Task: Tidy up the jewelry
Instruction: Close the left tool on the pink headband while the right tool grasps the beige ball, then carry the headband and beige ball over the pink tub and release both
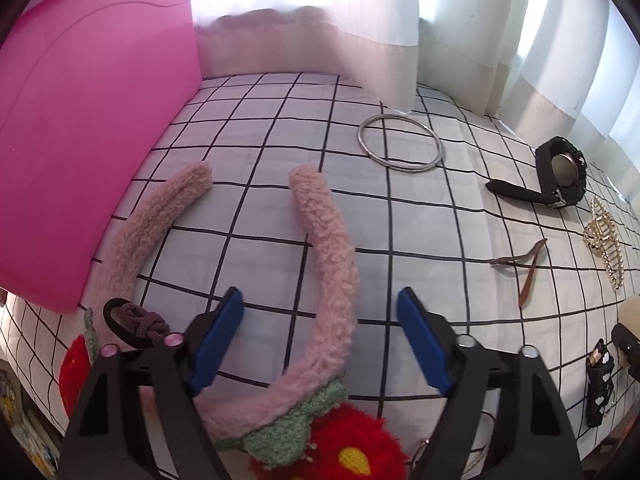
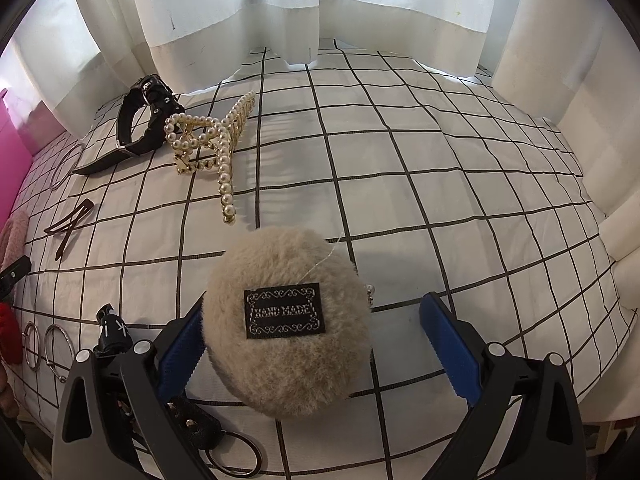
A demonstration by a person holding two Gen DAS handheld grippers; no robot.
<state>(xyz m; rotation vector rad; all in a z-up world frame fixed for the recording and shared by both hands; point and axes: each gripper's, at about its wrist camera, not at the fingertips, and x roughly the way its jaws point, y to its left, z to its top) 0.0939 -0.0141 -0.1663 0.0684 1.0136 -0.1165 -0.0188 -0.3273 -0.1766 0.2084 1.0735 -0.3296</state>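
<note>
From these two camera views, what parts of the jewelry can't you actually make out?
- Red flower on the pink fuzzy headband: left wrist view, cut off by the bottom edge.
- Underside of the beige pom-pom: right wrist view, hidden by its own fur, so what it fastens to is unclear.
- Black leather key ring: right wrist view, partly behind the right gripper.
- Watch dial: left wrist view, glare hides the face.

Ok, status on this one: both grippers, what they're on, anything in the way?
Left gripper open, one arm of the pink headband between its jaws. Right gripper open around the beige pom-pom, not clamped. Black keyring strap beside its left finger.
</note>
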